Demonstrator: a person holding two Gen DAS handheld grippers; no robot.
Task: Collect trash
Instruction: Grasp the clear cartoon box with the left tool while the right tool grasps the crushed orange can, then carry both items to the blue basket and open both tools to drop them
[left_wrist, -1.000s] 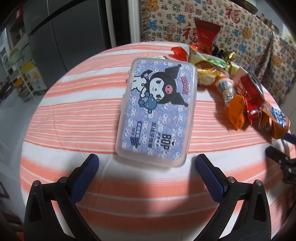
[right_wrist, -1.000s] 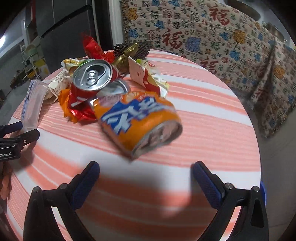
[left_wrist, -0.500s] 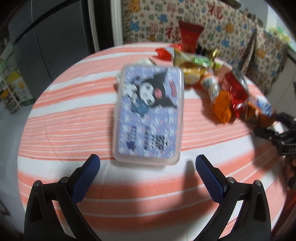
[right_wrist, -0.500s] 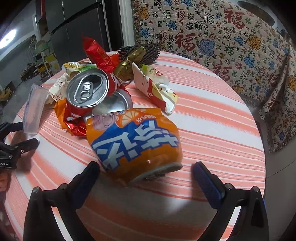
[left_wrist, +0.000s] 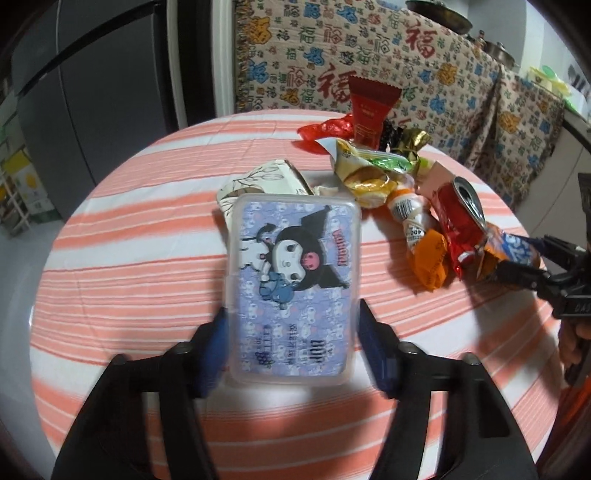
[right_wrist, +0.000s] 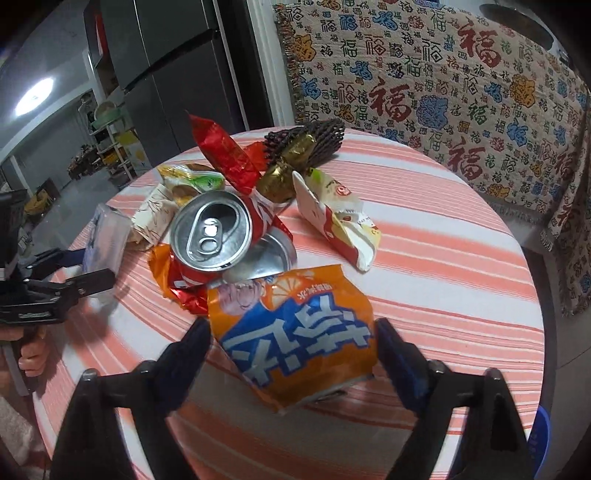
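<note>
Now we see our left tongs (left_wrist: 291, 345) squeezing the sides of the plastic box (left_wrist: 293, 284) with a cartoon lid, which lies on the striped table (left_wrist: 140, 258). Our right tongs (right_wrist: 293, 363) pinch the crushed orange can (right_wrist: 295, 336), one pad on each side. Just behind the orange can lies the red can (right_wrist: 218, 240), and behind the red can sits a heap of wrappers (right_wrist: 229, 158).

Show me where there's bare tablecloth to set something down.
Free: striped cloth left of the plastic box, and the stretch right of the torn carton toward the patterned throw. Crowded: the can and wrapper pile mid-table.
</note>
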